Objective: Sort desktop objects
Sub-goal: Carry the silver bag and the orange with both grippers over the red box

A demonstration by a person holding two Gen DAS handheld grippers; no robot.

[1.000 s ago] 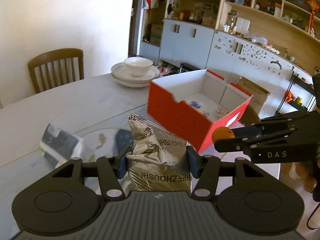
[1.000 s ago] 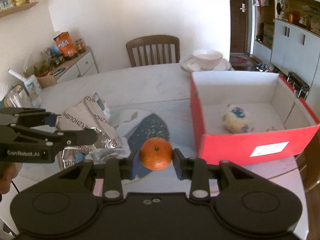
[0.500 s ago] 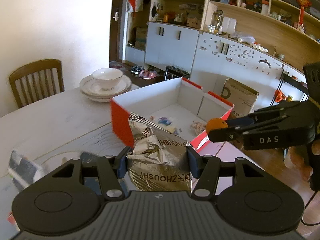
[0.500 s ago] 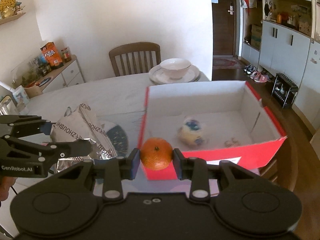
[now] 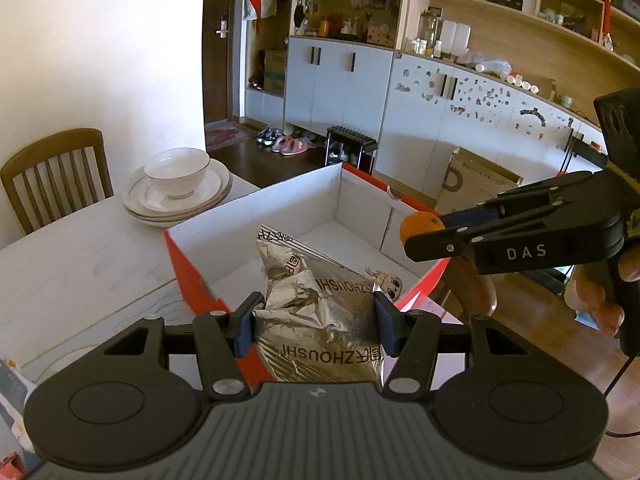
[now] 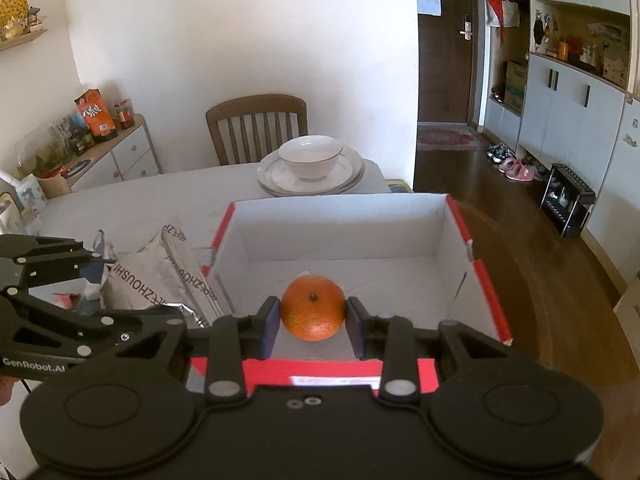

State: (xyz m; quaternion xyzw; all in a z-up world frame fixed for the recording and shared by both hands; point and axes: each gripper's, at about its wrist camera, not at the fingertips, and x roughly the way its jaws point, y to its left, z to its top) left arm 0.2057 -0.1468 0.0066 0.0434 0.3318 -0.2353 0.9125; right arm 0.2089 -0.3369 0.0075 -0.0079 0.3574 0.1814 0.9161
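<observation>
Gripping a crinkly silver snack bag [image 5: 316,312], the left gripper [image 5: 316,330] has its blue pads pressed into the bag's two side edges, so the bag sits square between the fingers, low down near the gripper body. Its long axis runs away from the gripper, tilting up toward the far side – the printed lettering reads upside down from the left wrist view, and the far sealed end sticks up over the red box [image 5: 188,276]. That box has red outsides and a white inside and stands on the pale table [image 5: 80,272], with the bag held over its near left corner.

Right gripper [image 6: 313,322] is clamped on an orange [image 6: 313,307] – pads on its left and right sides, the stem dimple facing the camera. It's round, so no real long axis to speak of. The orange hangs above the box's white floor, just past the near red wall.

Further back on the table there's a white bowl [image 6: 311,158] on stacked plates [image 6: 272,178], with a wooden chair [image 6: 256,120] behind.
</observation>
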